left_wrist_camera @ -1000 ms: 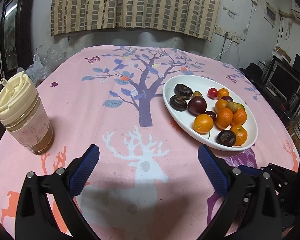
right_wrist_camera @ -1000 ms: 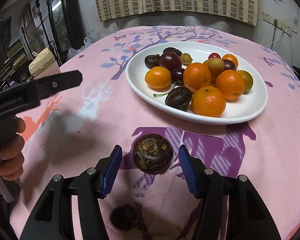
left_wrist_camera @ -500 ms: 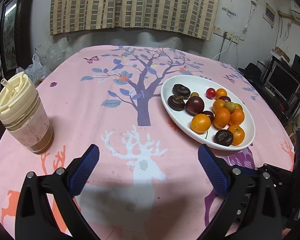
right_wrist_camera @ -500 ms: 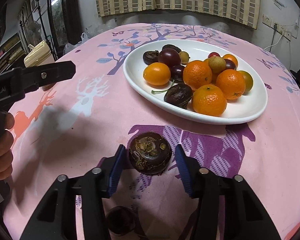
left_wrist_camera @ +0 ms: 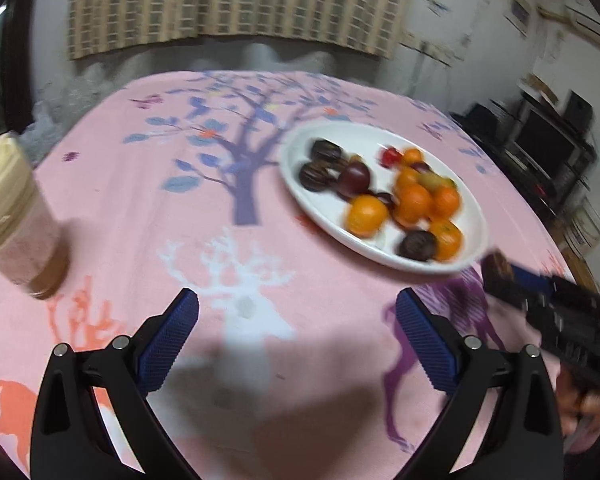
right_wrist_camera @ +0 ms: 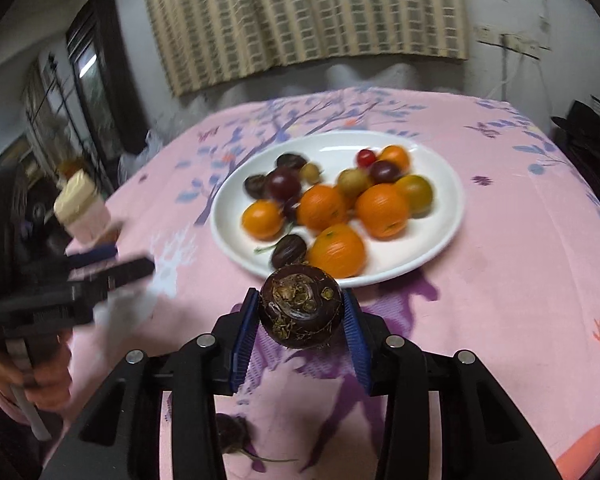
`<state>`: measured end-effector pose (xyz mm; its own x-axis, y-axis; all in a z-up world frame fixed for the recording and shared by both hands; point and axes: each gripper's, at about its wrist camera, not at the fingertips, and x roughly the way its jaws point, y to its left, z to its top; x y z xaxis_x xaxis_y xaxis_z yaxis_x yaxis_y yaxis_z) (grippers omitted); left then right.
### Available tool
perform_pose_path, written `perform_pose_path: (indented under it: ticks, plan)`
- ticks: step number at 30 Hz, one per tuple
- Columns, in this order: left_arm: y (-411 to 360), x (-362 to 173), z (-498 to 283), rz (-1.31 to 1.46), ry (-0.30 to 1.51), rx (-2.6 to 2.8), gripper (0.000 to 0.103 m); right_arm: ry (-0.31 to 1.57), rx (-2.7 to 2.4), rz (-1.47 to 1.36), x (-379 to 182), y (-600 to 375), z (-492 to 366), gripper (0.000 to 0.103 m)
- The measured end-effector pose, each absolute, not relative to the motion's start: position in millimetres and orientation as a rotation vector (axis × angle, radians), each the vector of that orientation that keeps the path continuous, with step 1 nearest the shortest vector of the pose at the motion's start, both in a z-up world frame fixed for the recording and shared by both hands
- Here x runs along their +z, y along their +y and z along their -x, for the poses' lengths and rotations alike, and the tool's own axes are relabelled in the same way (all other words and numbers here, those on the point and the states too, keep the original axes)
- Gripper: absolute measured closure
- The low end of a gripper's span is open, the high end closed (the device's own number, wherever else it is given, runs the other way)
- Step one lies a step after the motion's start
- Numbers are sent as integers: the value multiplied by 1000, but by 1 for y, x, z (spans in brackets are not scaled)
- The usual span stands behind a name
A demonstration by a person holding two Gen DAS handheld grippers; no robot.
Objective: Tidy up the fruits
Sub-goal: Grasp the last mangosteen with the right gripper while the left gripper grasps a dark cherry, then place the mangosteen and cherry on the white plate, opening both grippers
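A dark round fruit (right_wrist_camera: 300, 312) with a rough brown top sits between the blue pads of my right gripper (right_wrist_camera: 302, 312). The jaws are closing and press on both of its sides, and it hangs clear of the pink tablecloth (right_wrist_camera: 520, 280), just in front of the near rim of the white plate (right_wrist_camera: 432, 236). That plate holds several oranges (right_wrist_camera: 336, 252) and dark fruits. A second dark fruit (right_wrist_camera: 232, 432) lies on the cloth under the right gripper. My left gripper (left_wrist_camera: 298, 332) stands open over the white deer print with nothing between its fingers. The left wrist view shows the plate (left_wrist_camera: 364, 140) ahead to the right.
A lidded cream cup (left_wrist_camera: 16, 216) stands at the left edge of the table, also visible as the cup (right_wrist_camera: 84, 208) in the right wrist view. A person's hand (right_wrist_camera: 28, 376) holds the left gripper. Shelves and a monitor (left_wrist_camera: 548, 148) stand beyond the table's right edge.
The right gripper's jaws closed onto the dark fruit and raised it off the cloth toward the plate. The left gripper stayed open and turned slightly.
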<state>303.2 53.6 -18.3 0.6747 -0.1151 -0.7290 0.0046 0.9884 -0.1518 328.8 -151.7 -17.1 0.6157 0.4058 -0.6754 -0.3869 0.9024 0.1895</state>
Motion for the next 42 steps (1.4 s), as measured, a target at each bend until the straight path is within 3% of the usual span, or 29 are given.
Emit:
perform_pose_path:
  ticks: [3, 8, 18, 26, 32, 42]
  plan:
    - [18, -24, -294, 78, 867, -269, 9, 795, 413, -78, -18, -170, -335, 61]
    - [-43, -38, -267, -110, 899, -498, 38, 813, 383, -104, -21, -177, -341, 61]
    - [-59, -54, -261, -152, 949, -515, 64, 818, 382, -90, -22, -172, -338, 61]
    - [-65, -55, -251, -220, 933, -518, 65, 824, 381, -91, -23, -172, -338, 61]
    - [-70, -55, -245, -251, 916, -531, 76, 824, 379, -90, -24, -171, -337, 61]
    - [-54, -42, -248, -171, 897, -508, 76, 791, 379, -91, -21, -174, -336, 61]
